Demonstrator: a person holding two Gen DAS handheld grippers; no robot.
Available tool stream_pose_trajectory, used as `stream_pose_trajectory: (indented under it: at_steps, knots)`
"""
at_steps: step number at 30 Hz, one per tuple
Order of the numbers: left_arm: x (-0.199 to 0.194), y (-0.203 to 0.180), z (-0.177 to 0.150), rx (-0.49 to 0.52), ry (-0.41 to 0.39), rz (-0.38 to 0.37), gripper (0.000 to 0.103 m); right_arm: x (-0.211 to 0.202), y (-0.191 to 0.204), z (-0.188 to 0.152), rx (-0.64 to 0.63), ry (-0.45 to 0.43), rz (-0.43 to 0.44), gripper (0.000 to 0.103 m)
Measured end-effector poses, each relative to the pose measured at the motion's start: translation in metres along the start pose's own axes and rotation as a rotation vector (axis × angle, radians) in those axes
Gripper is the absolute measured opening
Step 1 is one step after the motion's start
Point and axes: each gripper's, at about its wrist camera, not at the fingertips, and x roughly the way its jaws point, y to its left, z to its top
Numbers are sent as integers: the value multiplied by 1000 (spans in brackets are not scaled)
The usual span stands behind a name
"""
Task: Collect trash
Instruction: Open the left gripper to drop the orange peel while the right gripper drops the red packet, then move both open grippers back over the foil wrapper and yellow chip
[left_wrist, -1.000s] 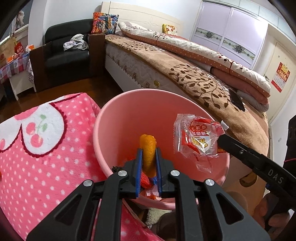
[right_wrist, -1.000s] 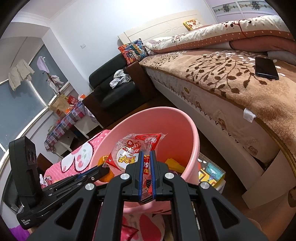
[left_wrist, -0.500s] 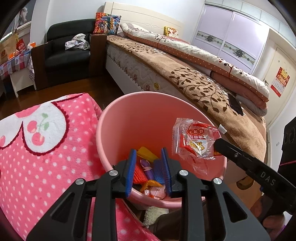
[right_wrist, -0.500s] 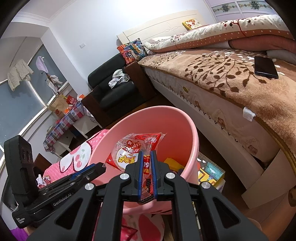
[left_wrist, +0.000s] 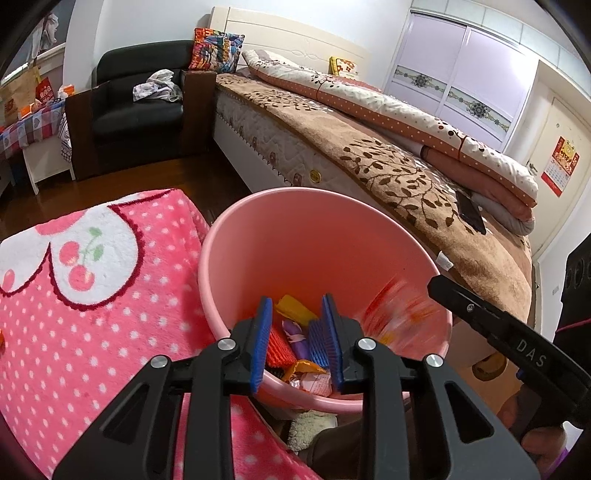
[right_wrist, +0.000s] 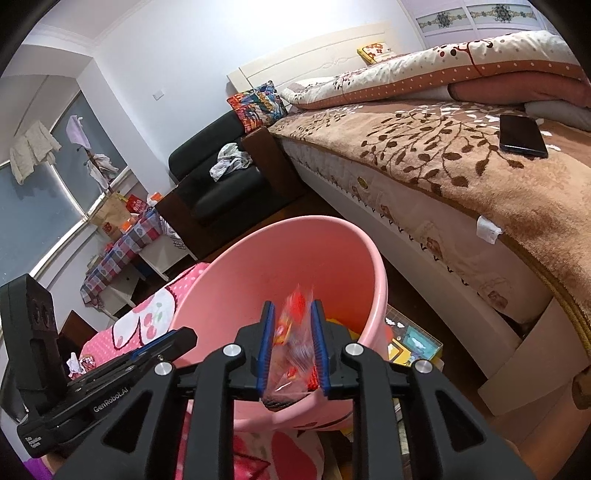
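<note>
Both grippers sit over the round pink plastic bucket (left_wrist: 314, 240), and both are spread. My left gripper (left_wrist: 297, 339) has its blue-padded jaws apart with nothing between them. My right gripper (right_wrist: 292, 349) is parted too, where half a second ago it pinched the red-and-clear snack wrapper (right_wrist: 293, 339); that wrapper now sits loose between the pads, smeared by motion, and I cannot tell whether it touches either one. From the left wrist view it is only a red-orange blur (left_wrist: 395, 314) against the bucket's inner wall, its print unreadable.

Down in the bucket I make out a yellow wrapper (left_wrist: 295, 308), a purple one (left_wrist: 295, 338), an orange-red ribbed piece (left_wrist: 279, 349) and a pale crumpled packet (left_wrist: 314, 382), all partly hidden behind my left jaws. A second ago the left gripper held an orange piece; I cannot pick it out among the rest.

Beside the bucket lies the pink polka-dot plush blanket (left_wrist: 92, 314), cut off by the frame edge. Beyond stands the bed with the brown leaf-pattern cover (right_wrist: 461, 166), a black phone (right_wrist: 522, 136) on it.
</note>
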Motion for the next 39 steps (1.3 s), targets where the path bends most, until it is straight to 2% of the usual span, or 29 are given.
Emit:
stream_pose_trajectory:
  at_steps: [7, 15, 33, 39]
  knots:
    - [-4, -1, -1, -2, -6, -2, 27, -4, 6, -2, -2, 0, 9, 26]
    - [-15, 0, -5, -10, -16, 1, 27, -13, 20, -8, -33, -5, 11, 47]
    - [-46, -10, -11, 32, -78, 43, 27, -40, 48, -19, -136, -44, 5, 48]
    - [-57, -11, -11, 35, -103, 42, 27, -50, 58, -23, -176, -72, -11, 51]
